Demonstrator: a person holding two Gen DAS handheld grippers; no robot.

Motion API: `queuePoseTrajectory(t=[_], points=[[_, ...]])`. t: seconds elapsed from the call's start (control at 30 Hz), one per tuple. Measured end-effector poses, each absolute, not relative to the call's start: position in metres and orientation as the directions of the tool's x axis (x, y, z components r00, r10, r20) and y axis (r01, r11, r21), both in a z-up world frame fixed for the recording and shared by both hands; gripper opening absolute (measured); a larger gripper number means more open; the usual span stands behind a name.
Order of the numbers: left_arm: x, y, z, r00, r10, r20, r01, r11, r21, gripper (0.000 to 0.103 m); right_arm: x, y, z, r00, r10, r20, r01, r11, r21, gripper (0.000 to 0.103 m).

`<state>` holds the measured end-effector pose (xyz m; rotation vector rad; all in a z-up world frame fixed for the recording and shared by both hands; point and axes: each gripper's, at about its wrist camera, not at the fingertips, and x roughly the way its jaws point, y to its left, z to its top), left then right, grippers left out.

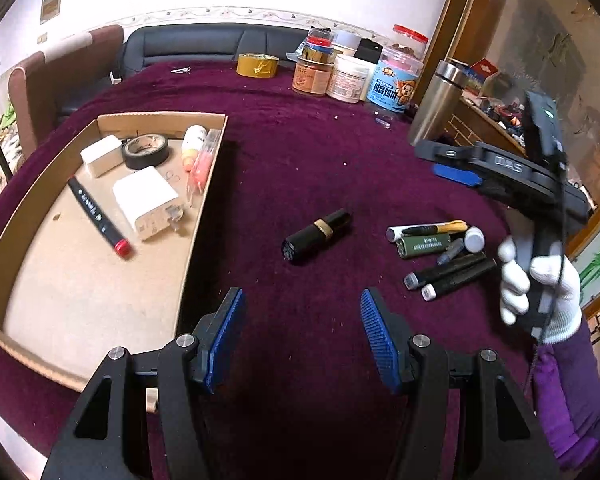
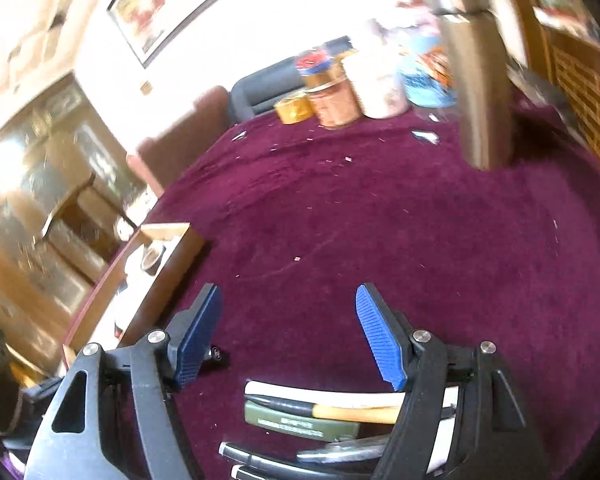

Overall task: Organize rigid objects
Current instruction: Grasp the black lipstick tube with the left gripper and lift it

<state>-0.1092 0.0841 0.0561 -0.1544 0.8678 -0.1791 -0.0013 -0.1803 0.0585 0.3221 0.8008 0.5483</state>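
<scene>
My left gripper (image 1: 302, 336) is open and empty above the purple cloth, just short of a black lipstick tube with a gold band (image 1: 317, 235). A cardboard tray (image 1: 156, 118) at the left holds a white charger (image 1: 146, 202), a black marker with a red cap (image 1: 98, 218), black tape (image 1: 146, 151) and other small items. A pile of pens, markers and a green tube (image 1: 440, 254) lies at the right. My right gripper (image 2: 290, 330) is open and empty above that pile (image 2: 320, 412); its body shows in the left wrist view (image 1: 512, 176), held in a white-gloved hand.
Jars and tubs (image 1: 348, 76), a yellow tape roll (image 1: 257, 65) and a steel flask (image 1: 436, 102) stand at the table's far edge. Chairs (image 1: 40, 80) and a dark sofa (image 1: 204, 42) lie beyond. A wooden cabinet (image 1: 540, 60) is at the right.
</scene>
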Motion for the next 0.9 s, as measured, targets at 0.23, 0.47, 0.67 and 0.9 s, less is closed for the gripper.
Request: queuePoseTrajectory(t=[0.23, 0.47, 0.67, 0.9], points=[[-0.088, 0.071, 0.06, 0.634, -0.188, -0.75, 0.093, 0.981, -0.168, 0.054, -0.006, -0.179, 0.073, 0.619, 0.583, -0.525, -0.343, 0.803, 0.487, 0.07], [-0.066, 0.059, 0.054, 0.608, -0.155, -0.779, 0.133, 0.987, -0.093, 0.054, -0.002, -0.184, 0.07, 0.627, 0.578, -0.522, -0.31, 0.8, 0.513, 0.07], [-0.055, 0.048, 0.048, 0.596, -0.151, -0.789, 0.184, 0.982, -0.049, 0.054, 0.001, -0.197, 0.065, 0.621, 0.587, -0.52, -0.277, 0.784, 0.555, 0.07], [-0.046, 0.053, 0.052, 0.598, -0.146, -0.788, 0.221, 0.975, -0.013, 0.053, 0.004, -0.209, 0.062, 0.645, 0.573, -0.504, -0.234, 0.777, 0.584, 0.07]])
